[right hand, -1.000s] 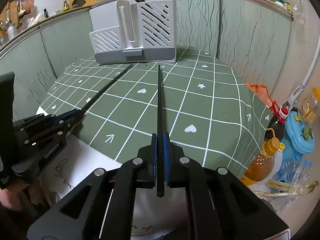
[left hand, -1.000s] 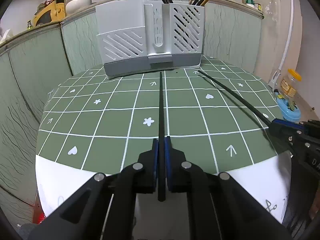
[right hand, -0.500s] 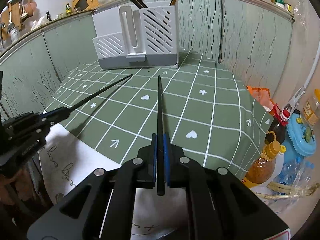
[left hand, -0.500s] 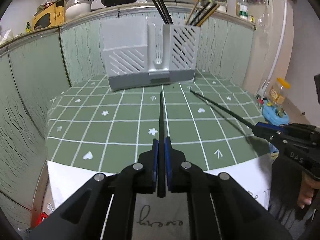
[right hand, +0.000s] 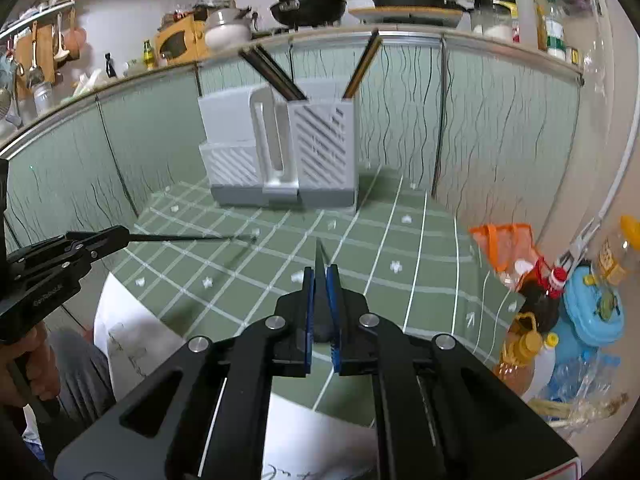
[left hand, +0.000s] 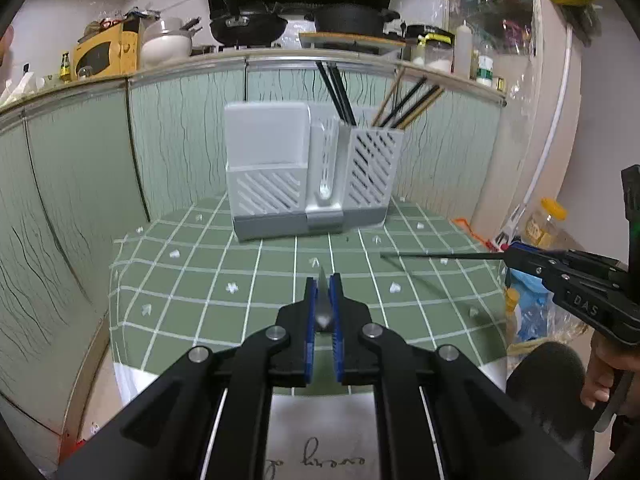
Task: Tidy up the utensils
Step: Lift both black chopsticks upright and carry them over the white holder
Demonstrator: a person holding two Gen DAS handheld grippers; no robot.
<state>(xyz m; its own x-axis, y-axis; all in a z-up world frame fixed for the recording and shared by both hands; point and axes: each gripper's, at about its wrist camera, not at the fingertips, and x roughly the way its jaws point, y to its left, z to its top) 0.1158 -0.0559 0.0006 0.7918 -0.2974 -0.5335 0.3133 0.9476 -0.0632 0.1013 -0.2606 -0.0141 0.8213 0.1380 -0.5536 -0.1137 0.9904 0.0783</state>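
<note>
Above green grid tablecloth (left hand: 208,280), L gripper (left hand: 322,312) & R gripper (right hand: 320,304) each pinching a chopstick; kitchen shelf (left hand: 360,60) behind

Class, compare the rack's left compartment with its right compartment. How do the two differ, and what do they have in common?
1. The left compartment shows nothing sticking out of it; the right compartment holds black chopsticks and tan chopsticks leaning out of its top.
2. The left compartment's front wall is low, with a plain solid panel behind; the right compartment's front is tall and slatted for its full height.

Both are pale grey with diagonal slots, on one darker grey base.

Black pans (left hand: 248,26) on counter — oil bottle (right hand: 520,354) below
</note>
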